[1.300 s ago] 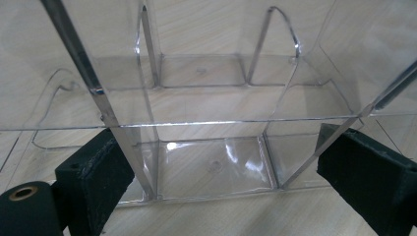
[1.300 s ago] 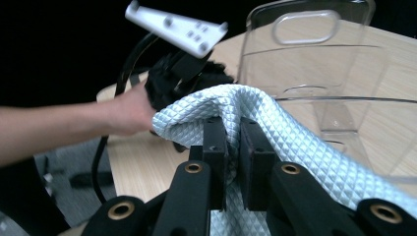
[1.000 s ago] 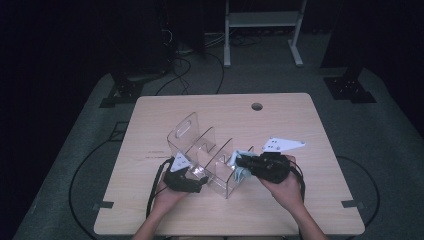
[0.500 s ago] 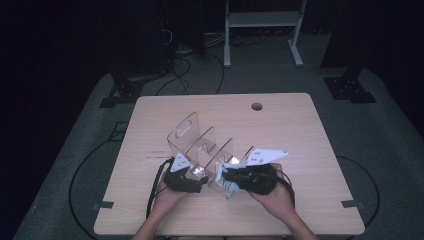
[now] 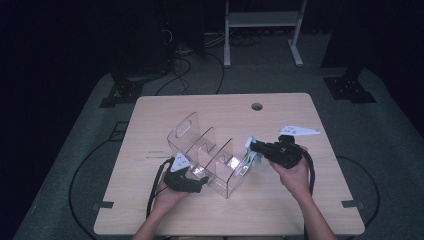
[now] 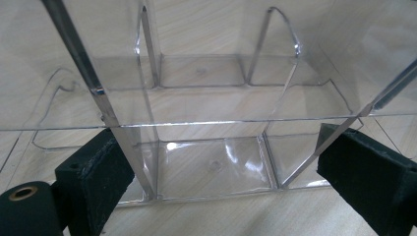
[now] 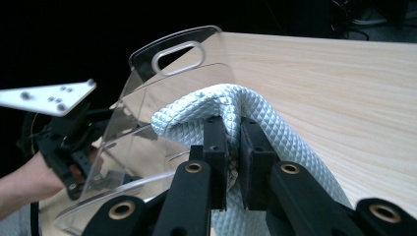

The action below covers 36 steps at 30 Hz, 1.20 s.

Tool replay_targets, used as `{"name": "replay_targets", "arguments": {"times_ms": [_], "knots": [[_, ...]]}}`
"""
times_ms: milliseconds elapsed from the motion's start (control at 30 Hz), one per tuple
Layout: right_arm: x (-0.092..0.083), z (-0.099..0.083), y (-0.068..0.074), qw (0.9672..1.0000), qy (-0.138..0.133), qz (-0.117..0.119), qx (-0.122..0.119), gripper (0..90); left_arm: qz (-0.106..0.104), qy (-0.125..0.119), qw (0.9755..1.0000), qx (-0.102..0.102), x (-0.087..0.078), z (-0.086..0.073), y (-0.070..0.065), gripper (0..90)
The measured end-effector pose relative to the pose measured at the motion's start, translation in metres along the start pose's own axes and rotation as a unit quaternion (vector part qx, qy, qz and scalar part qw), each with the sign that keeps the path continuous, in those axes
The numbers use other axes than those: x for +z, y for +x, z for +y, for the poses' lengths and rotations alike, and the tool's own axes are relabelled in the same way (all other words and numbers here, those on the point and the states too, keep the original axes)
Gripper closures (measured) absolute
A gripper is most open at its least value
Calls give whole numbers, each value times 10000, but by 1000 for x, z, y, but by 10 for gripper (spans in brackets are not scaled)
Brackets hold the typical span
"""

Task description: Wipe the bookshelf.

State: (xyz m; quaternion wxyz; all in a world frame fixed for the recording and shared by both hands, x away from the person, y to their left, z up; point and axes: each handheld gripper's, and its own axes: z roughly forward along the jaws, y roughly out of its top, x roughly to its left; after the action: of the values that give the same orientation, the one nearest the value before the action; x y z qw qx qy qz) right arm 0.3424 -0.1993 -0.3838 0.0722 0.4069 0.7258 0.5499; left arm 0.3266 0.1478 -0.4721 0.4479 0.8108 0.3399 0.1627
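right gripper (image 7: 231,162) pinching a pale blue quilted cloth (image 7: 275,132) at the right end of a clear acrylic divided organiser (image 5: 210,155).
left gripper (image 5: 192,181) — jaws spread around the organiser's near wall, whether pressing cannot be told — should brace it; lower the fold straight into a compartment.

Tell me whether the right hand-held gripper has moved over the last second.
Yes. The right hand-held gripper, shut on the pale blue cloth, swung in toward the clear acrylic organizer, then drew back toward the table's right edge.

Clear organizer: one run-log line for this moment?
left gripper: open, straddling clear organizer wall | right gripper: shut on quilted cloth, beside organizer
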Motion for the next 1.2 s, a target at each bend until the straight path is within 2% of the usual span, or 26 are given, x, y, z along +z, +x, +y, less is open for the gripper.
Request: {"name": "replay_targets", "arguments": {"times_ms": [67,167,233,333,367,400,500,567,667,700,733,767,800,933,1000,1067,1200], "knots": [[-1,-1,-8,9998,-21,23,172,829,1,3,10000,-3,0,0,0,76],[-2,-5,-18,9995,52,-118,276,831,4,-10,10000,2,0,0,0,76],[1,-11,-25,9989,235,-204,361,833,6,-11,10000,4,0,0,0,75],[12,-24,-33,9978,505,-153,412,834,5,-1,10000,12,0,0,0,75],[12,-24,-33,9978,505,-153,412,834,5,-1,10000,12,0,0,0,75],[21,-34,-39,9964,690,-181,453,835,-2,22,10000,13,0,0,0,75],[28,-44,-47,9947,801,-119,639,835,0,7,10000,17,0,0,0,75],[33,-50,-50,9932,961,-172,634,835,-7,3,10000,8,0,0,0,75],[42,-62,-56,9890,1266,-238,729,835,-3,13,10000,9,0,0,0,75],[42,-62,-56,9890,1266,-238,729,835,-3,13,10000,9,0,0,0,75],[47,-70,-60,9862,1456,-278,741,835,-3,4,10000,11,0,0,0,74],[49,-72,-61,9852,1510,-288,765,835,-4,7,10000,12,0,0,0,75],[48,-71,-61,9854,1489,-284,770,835,-10,15,10000,8,0,0,0,74],[34,-56,-52,9924,1003,-143,693,835,-14,6,10000,0,0,0,1,74],[30,-52,-48,9935,940,-140,626,834,-9,7,10000,5,0,0,0,74],[32,-56,-49,9924,1059,-182,600,834,-4,11,10000,12,1,1,0,74],[43,-76,-55,9855,1525,-245,705,834,-1,-1,10000,4,1,0,0,74]]}}
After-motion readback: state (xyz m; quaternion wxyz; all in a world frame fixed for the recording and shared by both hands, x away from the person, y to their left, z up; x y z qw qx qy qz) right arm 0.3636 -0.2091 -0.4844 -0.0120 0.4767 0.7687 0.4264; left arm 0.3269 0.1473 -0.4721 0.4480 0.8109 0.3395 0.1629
